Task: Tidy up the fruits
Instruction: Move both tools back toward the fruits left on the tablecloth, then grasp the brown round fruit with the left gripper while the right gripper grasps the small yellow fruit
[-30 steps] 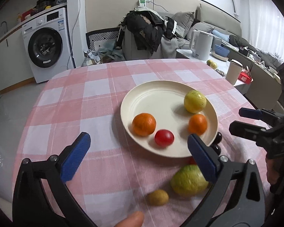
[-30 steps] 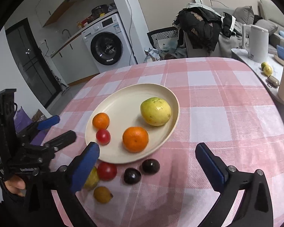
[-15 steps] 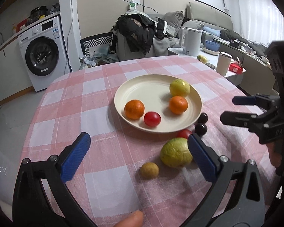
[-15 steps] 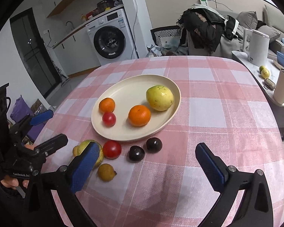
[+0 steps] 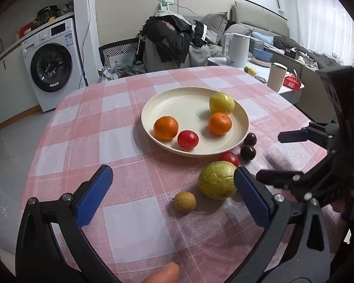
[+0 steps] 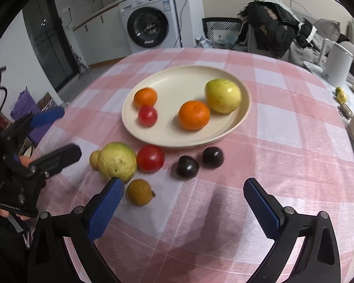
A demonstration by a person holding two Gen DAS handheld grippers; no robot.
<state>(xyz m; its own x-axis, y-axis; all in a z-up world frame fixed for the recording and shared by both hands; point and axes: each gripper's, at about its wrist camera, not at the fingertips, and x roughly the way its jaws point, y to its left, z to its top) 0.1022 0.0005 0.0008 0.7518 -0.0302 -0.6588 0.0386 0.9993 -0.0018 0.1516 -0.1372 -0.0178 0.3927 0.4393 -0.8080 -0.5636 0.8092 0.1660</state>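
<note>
Left gripper [image 5: 172, 193]: hovering over the cloth, jaws gaping, holding nothing.
Right gripper [image 6: 184, 202]: hovering, jaws spread, carrying nothing.
Plate [image 5: 167, 101]: holding two oranges, a tomato, a guava.
Loose guava [image 5: 216, 182]: lying beside the plate, near two dark plums [image 6: 187, 166].

A round table [image 5: 87, 141] covered in a pink-and-white checked cloth carries a cream plate [image 5: 153, 108] near its middle. On the cloth just beside the plate's near rim lie a red tomato [image 6: 150, 158] and two dark plums [image 6: 187, 167] [image 6: 212, 157], the tomato touching a large green guava [image 6: 116, 161]. A small brown fruit [image 6: 139, 192] sits just nearer than the guava, and another small yellowish one [image 6: 94, 160] peeks out against the guava's far side from the plums.
</note>
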